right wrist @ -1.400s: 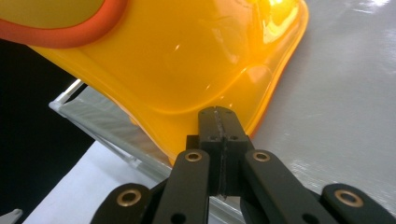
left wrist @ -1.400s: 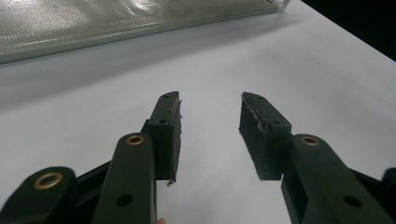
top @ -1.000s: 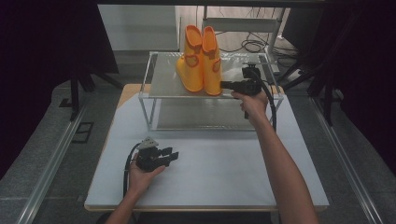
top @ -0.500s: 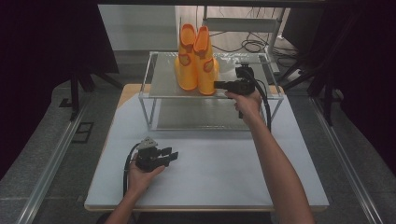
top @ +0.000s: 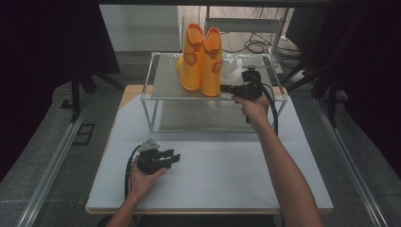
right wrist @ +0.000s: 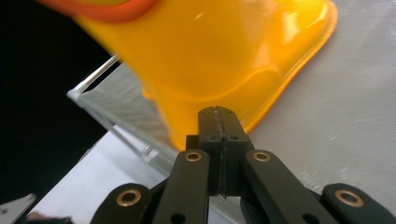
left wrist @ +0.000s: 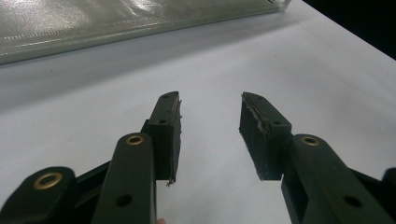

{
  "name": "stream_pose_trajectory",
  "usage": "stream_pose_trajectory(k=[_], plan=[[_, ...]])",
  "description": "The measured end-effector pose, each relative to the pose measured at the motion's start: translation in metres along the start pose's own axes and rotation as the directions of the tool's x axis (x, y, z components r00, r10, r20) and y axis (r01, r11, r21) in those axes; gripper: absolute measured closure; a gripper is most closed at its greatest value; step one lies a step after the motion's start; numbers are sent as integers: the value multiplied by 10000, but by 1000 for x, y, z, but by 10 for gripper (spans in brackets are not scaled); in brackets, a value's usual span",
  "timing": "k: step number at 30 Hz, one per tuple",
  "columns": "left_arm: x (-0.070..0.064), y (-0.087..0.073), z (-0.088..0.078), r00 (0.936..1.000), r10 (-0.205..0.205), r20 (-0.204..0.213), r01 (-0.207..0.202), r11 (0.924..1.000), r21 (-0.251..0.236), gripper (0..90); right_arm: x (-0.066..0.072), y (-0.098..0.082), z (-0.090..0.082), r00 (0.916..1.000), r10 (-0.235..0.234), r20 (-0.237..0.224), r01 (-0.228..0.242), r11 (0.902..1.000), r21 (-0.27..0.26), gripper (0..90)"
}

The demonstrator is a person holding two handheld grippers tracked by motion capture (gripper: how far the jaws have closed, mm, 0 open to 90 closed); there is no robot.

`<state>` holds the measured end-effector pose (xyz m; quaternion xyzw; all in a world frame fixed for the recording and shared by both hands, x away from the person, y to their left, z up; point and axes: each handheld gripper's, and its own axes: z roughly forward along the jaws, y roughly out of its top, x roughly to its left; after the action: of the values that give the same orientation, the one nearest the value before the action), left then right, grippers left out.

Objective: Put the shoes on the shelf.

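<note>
A pair of orange boots (top: pixel 201 61) is standing on a glass shelf (top: pixel 165 87) over the white desk (top: pixel 222 175); the right gripper (top: pixel 226 88) is pressing closed, empty fingers against them, while the left gripper (top: pixel 175 158) is resting with fingers open.

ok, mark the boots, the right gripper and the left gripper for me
boots (top: pixel 202 64), high view, on the shafts of the orange pair.
right gripper (top: pixel 226 87), high view, at the shut fingertips beside the boots.
left gripper (top: pixel 176 158), high view, between the open fingertips above the table.
</note>
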<state>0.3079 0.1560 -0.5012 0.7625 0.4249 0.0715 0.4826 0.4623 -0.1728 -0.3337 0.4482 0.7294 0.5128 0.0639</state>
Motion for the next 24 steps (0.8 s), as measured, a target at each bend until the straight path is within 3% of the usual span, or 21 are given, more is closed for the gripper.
stream_pose_trajectory(k=[7,19,24], plan=[[-1,0,0,10000,11,10,-11,10000,-13,582,13,-3,6,9987,-363,-357,371,9991,214,898],[0,-1,-3,10000,14,-17,-14,10000,-39,582,11,0,18,9996,-275,0,275,9991,-327,899],[0,-1,-1,10000,30,-27,-30,10000,31,582,12,-2,17,9993,-378,-51,376,9989,-268,899]])
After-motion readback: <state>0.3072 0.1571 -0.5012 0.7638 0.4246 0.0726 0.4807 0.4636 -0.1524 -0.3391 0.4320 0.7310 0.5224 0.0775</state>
